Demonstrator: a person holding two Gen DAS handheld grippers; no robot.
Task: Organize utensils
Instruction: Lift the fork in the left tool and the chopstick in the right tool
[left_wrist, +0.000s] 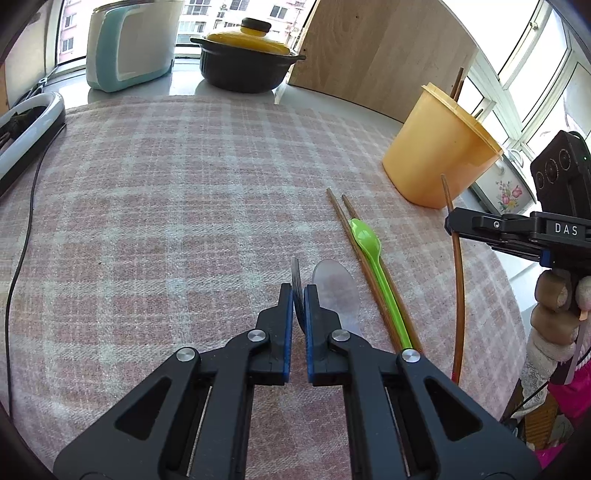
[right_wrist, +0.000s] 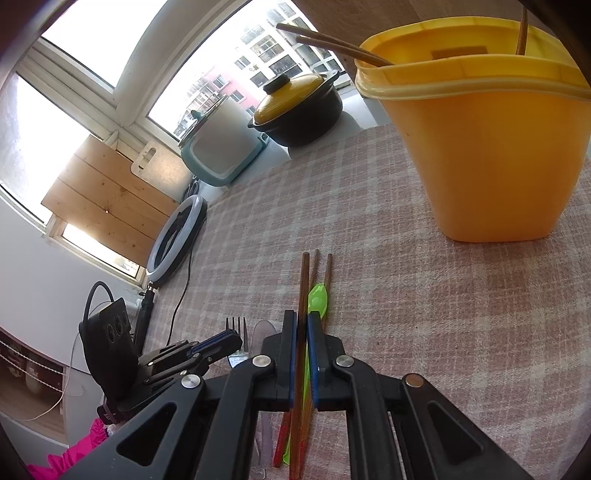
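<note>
My left gripper (left_wrist: 299, 295) is shut on a metal fork (left_wrist: 296, 280), held above the checked cloth; the fork also shows in the right wrist view (right_wrist: 236, 332). A clear plastic spoon (left_wrist: 338, 291) lies just right of it. A green spoon (left_wrist: 373, 258) lies between two wooden chopsticks (left_wrist: 351, 236) on the cloth. My right gripper (right_wrist: 302, 325) is shut on one wooden chopstick (right_wrist: 301, 295), lifted off the cloth; it shows in the left wrist view (left_wrist: 458, 280). The yellow utensil tub (left_wrist: 439, 147) stands at the far right and holds several chopsticks (right_wrist: 332, 42).
A black pot with a yellow lid (left_wrist: 247, 55) and a teal and white appliance (left_wrist: 129, 44) stand at the back. A ring light (left_wrist: 26, 129) with a cable (left_wrist: 22, 251) lies at the left. A wooden board (left_wrist: 384, 48) leans behind the tub.
</note>
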